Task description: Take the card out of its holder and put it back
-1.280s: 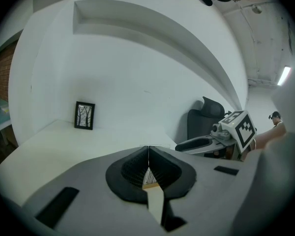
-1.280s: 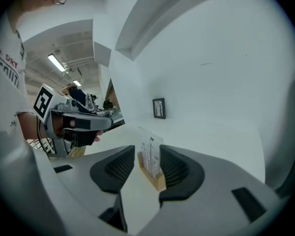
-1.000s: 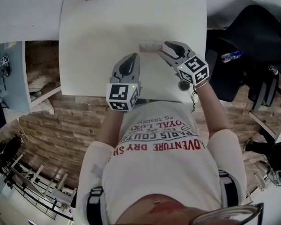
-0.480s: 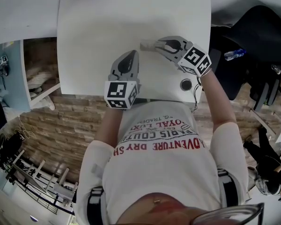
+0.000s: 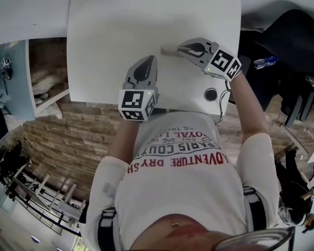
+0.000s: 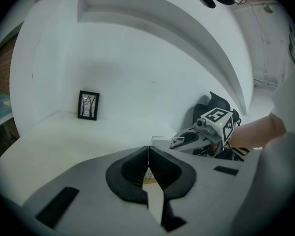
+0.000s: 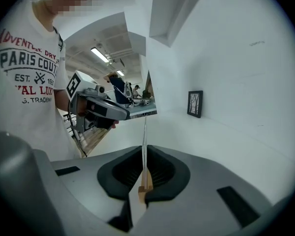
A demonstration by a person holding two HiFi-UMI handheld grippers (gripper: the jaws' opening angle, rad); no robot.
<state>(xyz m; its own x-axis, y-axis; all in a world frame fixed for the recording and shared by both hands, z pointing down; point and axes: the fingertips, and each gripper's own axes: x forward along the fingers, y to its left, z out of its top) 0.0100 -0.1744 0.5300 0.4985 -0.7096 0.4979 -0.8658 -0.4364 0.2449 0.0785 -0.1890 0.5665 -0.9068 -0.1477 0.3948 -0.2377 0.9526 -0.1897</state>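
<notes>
Surface (image 5: 120, 30): white, with little set out on it.

Card (image 5: 168, 50): a thin clear sheet, seen edge-on in the right gripper view (image 7: 144, 132). It was stood upright in the slot of a small wooden holder (image 7: 145, 183), toward the far right part of the surface.

Right tongs (image 5: 179, 49): these had just been closing and were found pinched on the card, with the wooden holder showing low between the jaws.

Left tongs (image 5: 148, 61): these were pressed together and held nothing. They were pointed toward the card and kept just beside it, apart from it. A tan patch was seen low in the gap, and it could not be identified with certainty.

Framed picture (image 6: 88, 105): dark-framed, stood at the far edge of the surface against the wall, well apart from the card.

Round dark fitting (image 5: 211, 94): set in the surface at its near right edge, below the right wrist.
</notes>
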